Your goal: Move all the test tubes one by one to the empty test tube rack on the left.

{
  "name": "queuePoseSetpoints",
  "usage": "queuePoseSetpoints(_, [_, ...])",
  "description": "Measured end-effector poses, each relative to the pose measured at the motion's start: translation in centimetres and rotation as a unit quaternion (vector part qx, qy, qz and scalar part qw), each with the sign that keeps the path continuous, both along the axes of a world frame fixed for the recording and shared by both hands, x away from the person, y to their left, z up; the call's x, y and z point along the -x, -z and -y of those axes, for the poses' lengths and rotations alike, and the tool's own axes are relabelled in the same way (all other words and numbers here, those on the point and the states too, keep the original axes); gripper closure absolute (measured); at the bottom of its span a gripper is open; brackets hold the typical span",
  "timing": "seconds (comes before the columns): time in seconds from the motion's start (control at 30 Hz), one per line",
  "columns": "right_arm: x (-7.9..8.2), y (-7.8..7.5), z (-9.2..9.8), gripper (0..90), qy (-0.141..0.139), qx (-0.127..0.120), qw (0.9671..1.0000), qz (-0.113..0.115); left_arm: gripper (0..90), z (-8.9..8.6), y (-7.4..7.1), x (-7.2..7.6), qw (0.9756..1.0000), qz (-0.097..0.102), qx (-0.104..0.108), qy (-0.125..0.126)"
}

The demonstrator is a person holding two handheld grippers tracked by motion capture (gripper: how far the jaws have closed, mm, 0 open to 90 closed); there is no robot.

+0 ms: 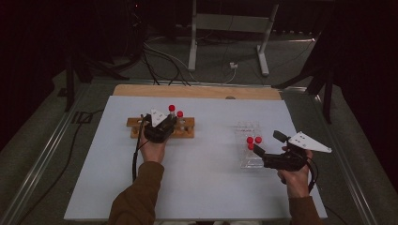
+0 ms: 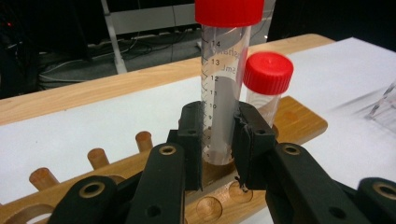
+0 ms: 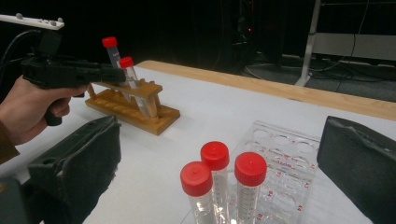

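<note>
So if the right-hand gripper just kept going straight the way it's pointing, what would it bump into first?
Probably the three red-capped tubes standing in the clear rack. They sit right ahead between the open jaws of the right gripper, though how near is hard to judge.

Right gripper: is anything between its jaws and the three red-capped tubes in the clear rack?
Nothing visible. The right gripper is open, its jaws wide to either side of the three tubes in the clear rack, with only bare table between.
</note>
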State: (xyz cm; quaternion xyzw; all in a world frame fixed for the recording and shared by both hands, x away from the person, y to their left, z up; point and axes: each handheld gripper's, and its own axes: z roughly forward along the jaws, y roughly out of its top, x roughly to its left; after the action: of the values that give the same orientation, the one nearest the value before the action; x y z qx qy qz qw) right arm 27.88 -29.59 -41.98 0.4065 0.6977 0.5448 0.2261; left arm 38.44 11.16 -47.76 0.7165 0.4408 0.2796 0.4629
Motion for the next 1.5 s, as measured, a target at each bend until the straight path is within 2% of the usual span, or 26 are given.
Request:
queuePoseSetpoints(0.7, [0.0, 0.0, 0.0, 0.0, 0.001, 0.001, 1.0000, 0.001, 70.3, 0.1, 0.1, 0.0, 1.0000, -0.005, 0.003, 0.002])
queuePoseSetpoints(0.8, [0.0, 0.0, -0.1, 0.0, 0.001, 0.002, 1.0000, 0.001, 65.3, 0.1, 0.0, 0.0, 1.0000, -0.008, 0.005, 0.000])
queuePoseSetpoints(0.97, [0.0, 0.0, 0.0, 0.0, 0.003, 0.001, 1.0000, 0.000, 50.2, -0.2, -0.1, 0.1, 0.9999, -0.015, 0.001, -0.004])
queuePoseSetpoints(1.23, [-0.2, 0.3, 0.1, 0.0, 0.009, 0.001, 0.9999, -0.006, 33.2, -1.0, -0.4, 0.6, 0.9995, -0.025, 0.021, 0.002])
queuePoseSetpoints(1.33, [-0.2, 0.5, 0.1, 0.3, 0.012, 0.009, 0.9999, -0.007, 32.3, -1.3, -0.5, 1.0, 0.9992, -0.023, 0.033, 0.008])
queuePoseSetpoints(1.5, [-0.2, 0.7, -0.1, 2.9, 0.014, 0.020, 0.9997, -0.009, 20.9, -1.8, -0.9, 1.8, 0.9988, -0.016, 0.047, 0.002])
